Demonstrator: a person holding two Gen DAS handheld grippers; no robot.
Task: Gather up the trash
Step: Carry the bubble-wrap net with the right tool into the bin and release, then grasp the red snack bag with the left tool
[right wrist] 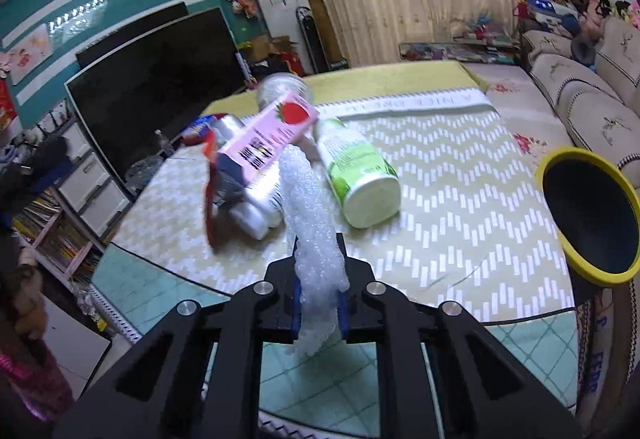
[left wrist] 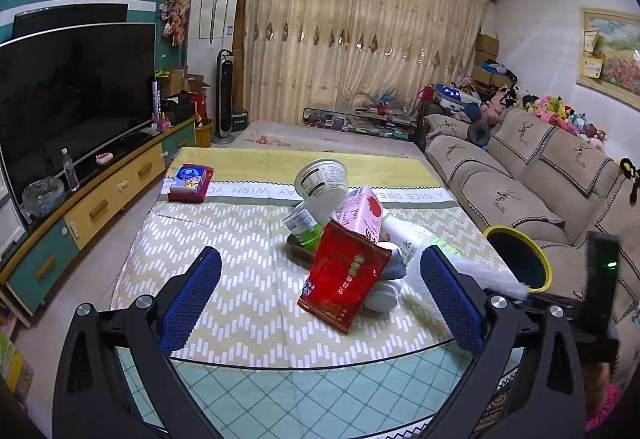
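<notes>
The right tool (right wrist: 319, 293) pinches a strip of bubble wrap (right wrist: 310, 199) at the desk's (right wrist: 460, 199) near edge, the left tool (left wrist: 320, 299) hangs wide and empty, and nearly all remains: red packet (left wrist: 344, 279), pink carton (left wrist: 362, 217), green-labelled bottle (right wrist: 360, 175) lie piled, with the yellow-rimmed bin (right wrist: 592, 215) to the right.

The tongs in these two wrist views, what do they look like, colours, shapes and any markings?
Both are the same build. The left tongs have two black angular link arms with cut-out slots and round silver bolt heads, ending in fingers covered in blue textured padding. The right tongs show the same black links, silver bolts and blue pads. No cables or printed markings are visible.
</notes>
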